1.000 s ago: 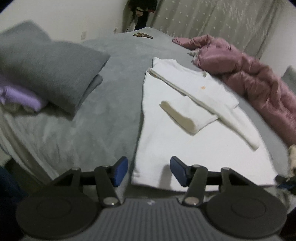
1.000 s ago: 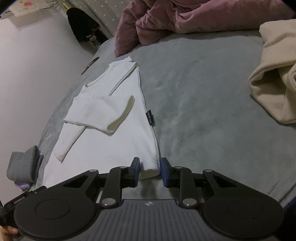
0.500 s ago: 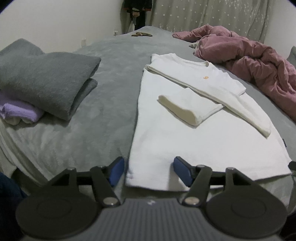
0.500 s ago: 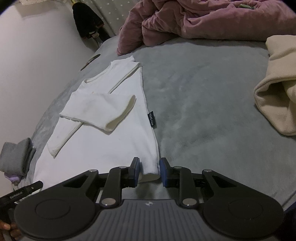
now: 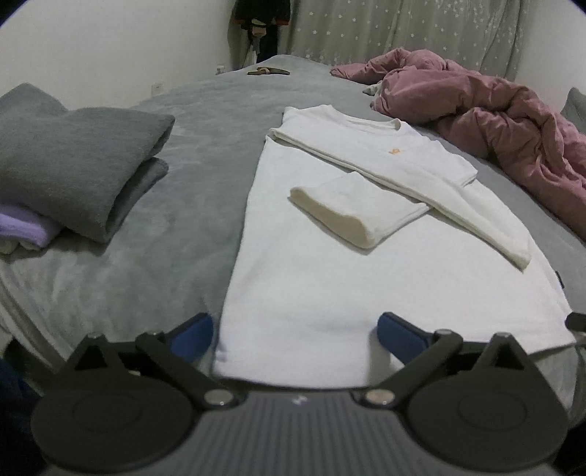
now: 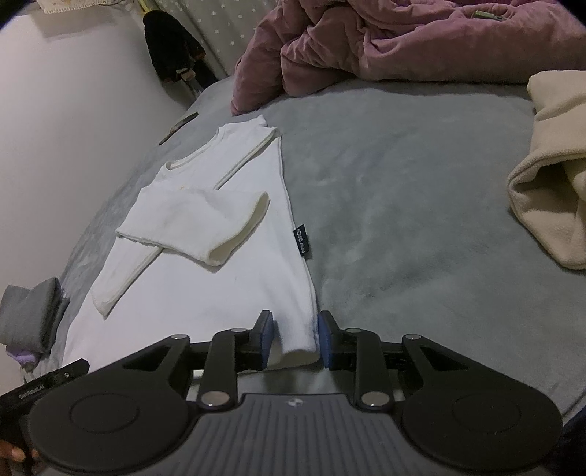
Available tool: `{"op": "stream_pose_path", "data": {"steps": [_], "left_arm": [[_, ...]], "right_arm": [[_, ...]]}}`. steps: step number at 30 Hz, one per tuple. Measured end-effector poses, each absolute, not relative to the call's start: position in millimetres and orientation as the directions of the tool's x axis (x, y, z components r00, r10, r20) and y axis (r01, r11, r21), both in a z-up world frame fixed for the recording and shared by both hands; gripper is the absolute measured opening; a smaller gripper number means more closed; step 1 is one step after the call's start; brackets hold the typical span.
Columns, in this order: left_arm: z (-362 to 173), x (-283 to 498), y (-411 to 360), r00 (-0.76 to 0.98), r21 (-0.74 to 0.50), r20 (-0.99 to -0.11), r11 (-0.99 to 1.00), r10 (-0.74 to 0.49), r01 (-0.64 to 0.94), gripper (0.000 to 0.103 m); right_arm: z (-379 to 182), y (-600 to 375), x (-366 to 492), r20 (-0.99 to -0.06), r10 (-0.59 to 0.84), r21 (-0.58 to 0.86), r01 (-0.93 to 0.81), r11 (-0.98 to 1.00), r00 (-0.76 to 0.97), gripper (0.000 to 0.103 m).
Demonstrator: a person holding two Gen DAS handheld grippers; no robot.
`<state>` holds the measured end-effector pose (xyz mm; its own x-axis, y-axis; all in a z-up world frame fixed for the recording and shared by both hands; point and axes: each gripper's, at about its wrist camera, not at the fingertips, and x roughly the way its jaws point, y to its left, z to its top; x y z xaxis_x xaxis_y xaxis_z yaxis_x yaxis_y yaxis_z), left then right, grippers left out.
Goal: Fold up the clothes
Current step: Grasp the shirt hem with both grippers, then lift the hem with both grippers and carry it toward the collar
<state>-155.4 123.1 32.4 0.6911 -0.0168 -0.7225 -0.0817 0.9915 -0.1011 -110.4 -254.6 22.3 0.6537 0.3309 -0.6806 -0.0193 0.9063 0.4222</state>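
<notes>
Your left tongs [image 5: 295, 335] gape wide over the white shirt [image 5: 351, 263]'s near hem; your right tongs [image 6: 295, 338] stand narrowly parted around its near right corner.

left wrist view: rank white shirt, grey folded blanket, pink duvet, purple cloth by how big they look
1. white shirt
2. grey folded blanket and pink duvet: too close to rank, since the duvet lies farther off and is cut by the frame
3. purple cloth

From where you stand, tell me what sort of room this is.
Most likely a bedroom. The white shirt lies spread on a bed under a grey blanket, a rumpled pink duvet sits at the far side, and a star-patterned curtain hangs behind.
</notes>
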Motion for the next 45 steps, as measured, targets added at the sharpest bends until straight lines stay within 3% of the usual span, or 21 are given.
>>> {"op": "stream_pose_path", "data": {"steps": [8,15,19,24,26,29,31,35,45], "left_arm": [[32.6,-151.7,118.4,0.679,-0.060,-0.734,0.996,-0.001,-0.063,0.102],[33.1,-153.4,117.2,0.683,-0.051,-0.731,0.996,0.009,-0.067,0.100],[36.4,-157.7,118.9,0.690,-0.048,-0.723,0.996,0.015,-0.072,0.085],[42.1,-164.4,140.9,0.714,-0.178,-0.698,0.979,-0.051,-0.104,0.057],[41.8,-164.3,145.2,0.715,-0.194,-0.697,0.975,-0.058,-0.109,0.046],[41.3,-164.3,151.6,0.716,-0.217,-0.695,0.969,-0.070,-0.116,0.037],[41.0,-164.3,155.8,0.716,-0.233,-0.694,0.965,-0.078,-0.121,0.032],[40.3,-164.2,164.3,0.718,-0.264,-0.690,0.956,-0.094,-0.130,0.008],[50.2,-167.7,167.7,0.714,-0.254,-0.694,0.960,-0.099,-0.114,0.007]], "right_arm": [[20.9,-248.2,-110.7,-0.657,0.336,0.429,-0.032,0.903,0.674,0.043],[20.6,-245.3,-110.2,-0.660,0.333,0.415,-0.044,0.909,0.674,0.045],[21.1,-242.5,-111.1,-0.662,0.323,0.406,-0.039,0.913,0.677,0.044],[22.7,-240.2,-114.8,-0.659,0.312,0.387,-0.048,0.921,0.684,0.042],[22.4,-242.7,-115.7,-0.659,0.310,0.393,-0.037,0.919,0.685,0.034],[21.6,-247.2,-115.6,-0.660,0.311,0.411,-0.018,0.912,0.683,0.019],[21.6,-247.8,-115.6,-0.659,0.318,0.417,-0.020,0.909,0.682,0.017],[22.8,-248.3,-116.8,-0.654,0.320,0.416,-0.026,0.909,0.686,0.009],[35.4,-254.0,-128.2,-0.591,0.319,0.433,-0.043,0.900,0.741,0.008]]}}
